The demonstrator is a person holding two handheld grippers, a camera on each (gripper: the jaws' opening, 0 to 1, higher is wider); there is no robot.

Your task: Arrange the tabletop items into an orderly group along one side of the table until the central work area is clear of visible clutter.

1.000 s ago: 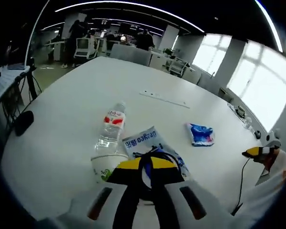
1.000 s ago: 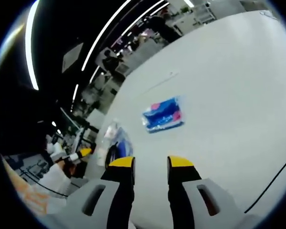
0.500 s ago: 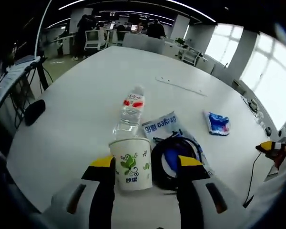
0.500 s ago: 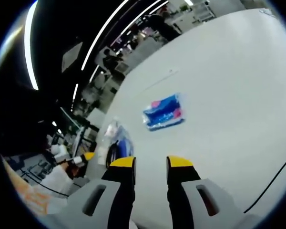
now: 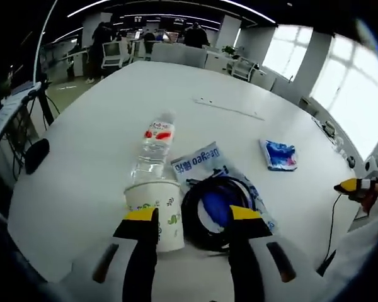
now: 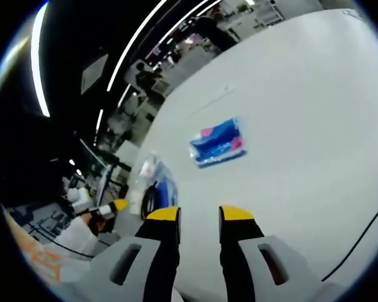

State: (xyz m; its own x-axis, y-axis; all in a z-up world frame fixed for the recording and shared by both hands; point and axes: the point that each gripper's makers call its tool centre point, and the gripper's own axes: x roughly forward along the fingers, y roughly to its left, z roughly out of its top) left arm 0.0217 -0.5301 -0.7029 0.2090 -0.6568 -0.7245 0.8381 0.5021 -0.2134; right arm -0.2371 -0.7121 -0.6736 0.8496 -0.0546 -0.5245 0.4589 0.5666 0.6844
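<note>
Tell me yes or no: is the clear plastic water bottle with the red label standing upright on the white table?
No, the clear plastic water bottle lies on its side on the white table, behind the white paper cup.

In the left gripper view, the paper cup (image 5: 154, 207), the water bottle (image 5: 152, 148) lying behind it and the black cable coil (image 5: 215, 211) on the plastic bag (image 5: 205, 165) crowd the near edge of the table (image 5: 101, 113). The blue packet (image 5: 278, 155) lies well apart. Behind and to the left of them the surface is free.
</note>
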